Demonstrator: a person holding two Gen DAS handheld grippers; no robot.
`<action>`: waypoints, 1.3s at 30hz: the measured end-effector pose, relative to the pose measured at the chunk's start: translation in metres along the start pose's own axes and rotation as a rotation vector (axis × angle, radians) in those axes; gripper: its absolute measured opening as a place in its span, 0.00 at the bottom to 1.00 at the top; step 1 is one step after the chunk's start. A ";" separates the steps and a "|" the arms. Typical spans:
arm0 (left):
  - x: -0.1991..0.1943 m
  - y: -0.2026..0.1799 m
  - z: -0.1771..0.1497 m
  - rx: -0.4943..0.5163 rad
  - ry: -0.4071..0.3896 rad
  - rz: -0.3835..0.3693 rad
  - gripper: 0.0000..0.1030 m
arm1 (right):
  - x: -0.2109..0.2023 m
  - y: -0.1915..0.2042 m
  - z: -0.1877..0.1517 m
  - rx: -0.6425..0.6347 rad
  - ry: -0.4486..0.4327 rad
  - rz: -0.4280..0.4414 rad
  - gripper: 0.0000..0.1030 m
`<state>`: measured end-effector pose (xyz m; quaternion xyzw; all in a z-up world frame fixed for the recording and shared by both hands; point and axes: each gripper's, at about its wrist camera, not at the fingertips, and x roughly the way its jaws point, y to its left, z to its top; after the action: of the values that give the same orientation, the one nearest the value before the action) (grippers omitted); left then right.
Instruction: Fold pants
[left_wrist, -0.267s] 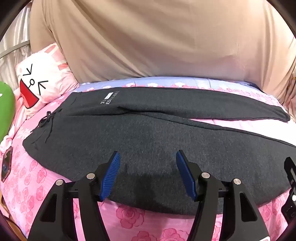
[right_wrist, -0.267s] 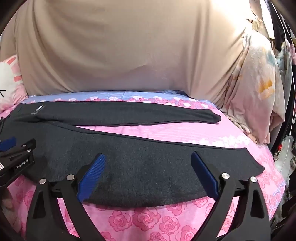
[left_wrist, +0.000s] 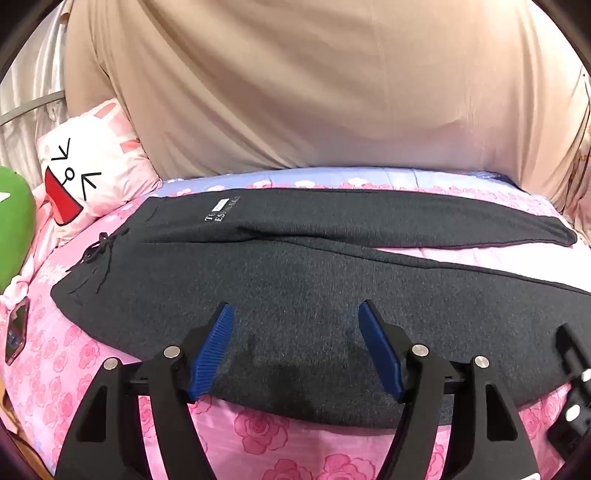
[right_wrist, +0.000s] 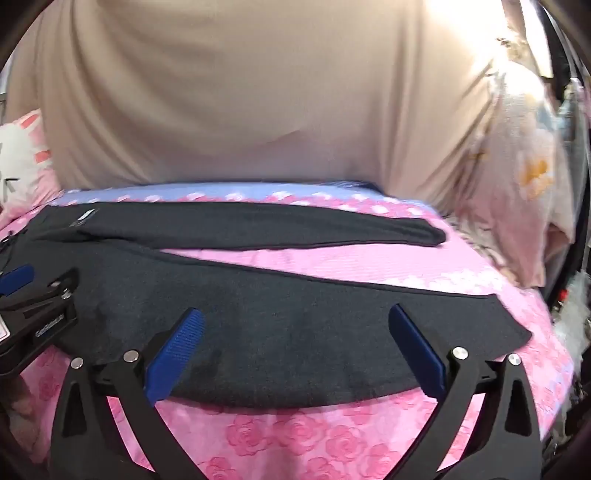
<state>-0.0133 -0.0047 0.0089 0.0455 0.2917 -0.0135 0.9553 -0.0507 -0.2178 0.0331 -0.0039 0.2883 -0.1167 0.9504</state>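
Dark grey pants (left_wrist: 295, 280) lie flat across the bed (left_wrist: 258, 432), legs spread in a V: waistband toward the bed's left end, cuffs toward its right end. Drawstring (left_wrist: 98, 254) trails at the waistband; a small white label (left_wrist: 221, 204) sits on the far leg. Pink rose-print sheet shows between the legs and along the near edge.

Left gripper (left_wrist: 295, 328) hovers over the near leg near the hip, blue pads spread apart, nothing between them. Right gripper (right_wrist: 291, 332) hovers over the same leg further toward the cuff, likewise spread wide and empty; whether either touches cloth, cannot tell.

Around: a bunny-face pillow (left_wrist: 85, 173) and a green cushion (left_wrist: 14, 229) at the left end, beige drape (left_wrist: 295, 92) along the far edge, floral cloth (right_wrist: 517, 177) at the far right corner. Nothing lies on the pants.
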 end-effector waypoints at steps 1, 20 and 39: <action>-0.002 0.000 0.000 0.002 0.000 -0.003 0.69 | 0.002 0.002 0.000 -0.003 0.021 -0.018 0.96; -0.005 0.001 -0.001 -0.003 -0.019 -0.024 0.81 | -0.007 -0.011 -0.002 0.047 -0.034 -0.029 0.95; -0.004 0.000 -0.001 0.001 -0.015 -0.016 0.81 | -0.006 -0.009 -0.002 0.045 -0.031 -0.029 0.96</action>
<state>-0.0175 -0.0041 0.0101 0.0433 0.2850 -0.0217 0.9573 -0.0589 -0.2247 0.0353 0.0114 0.2707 -0.1366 0.9528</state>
